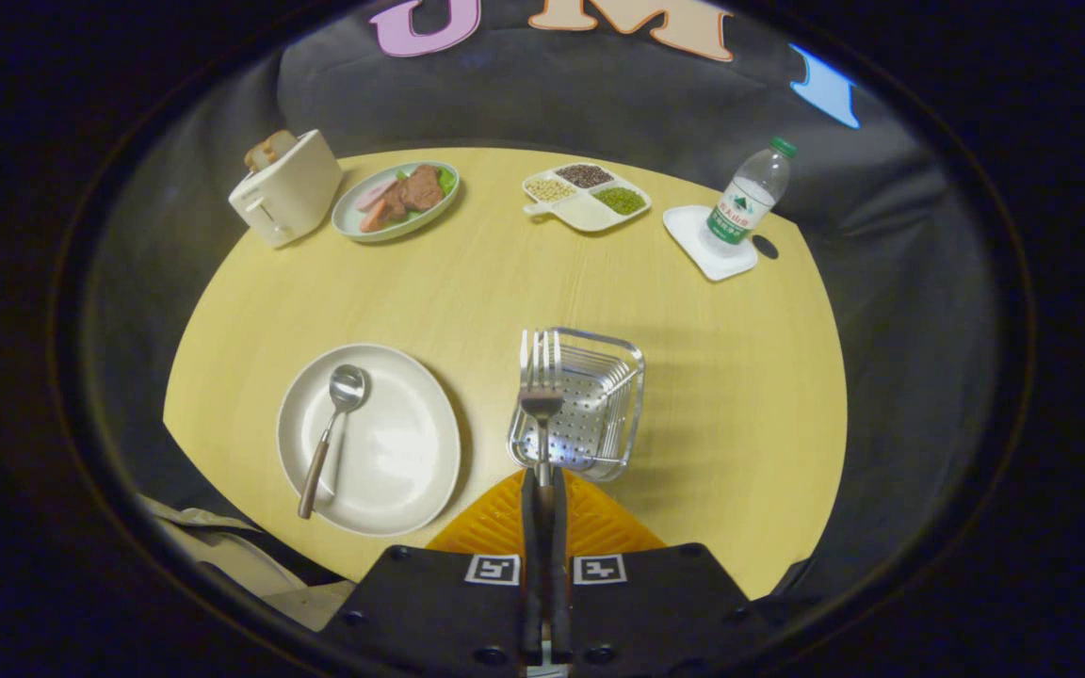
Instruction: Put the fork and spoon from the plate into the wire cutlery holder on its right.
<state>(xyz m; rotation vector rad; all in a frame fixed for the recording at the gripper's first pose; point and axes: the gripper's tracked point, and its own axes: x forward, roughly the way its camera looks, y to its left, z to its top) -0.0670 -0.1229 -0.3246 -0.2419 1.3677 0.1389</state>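
The tongs (542, 490) are closed tight on the handle of the fork (540, 391), both fingers pressing it, holding it pointing straight ahead with its tines over the near-left rim of the wire cutlery holder (599, 405). The spoon (331, 428) lies on the white plate (401, 471), left of the holder, on the yellow surface (505, 282). A sleeve (222, 546) shows near the plate.

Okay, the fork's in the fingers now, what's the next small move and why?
Probably carry the fork a little further forward over the wire cutlery holder, then lower it in. The gripper is shut on the fork handle, tines pointing ahead across the holder's near-left rim, so it looks not quite centred. The spoon waits on the plate.
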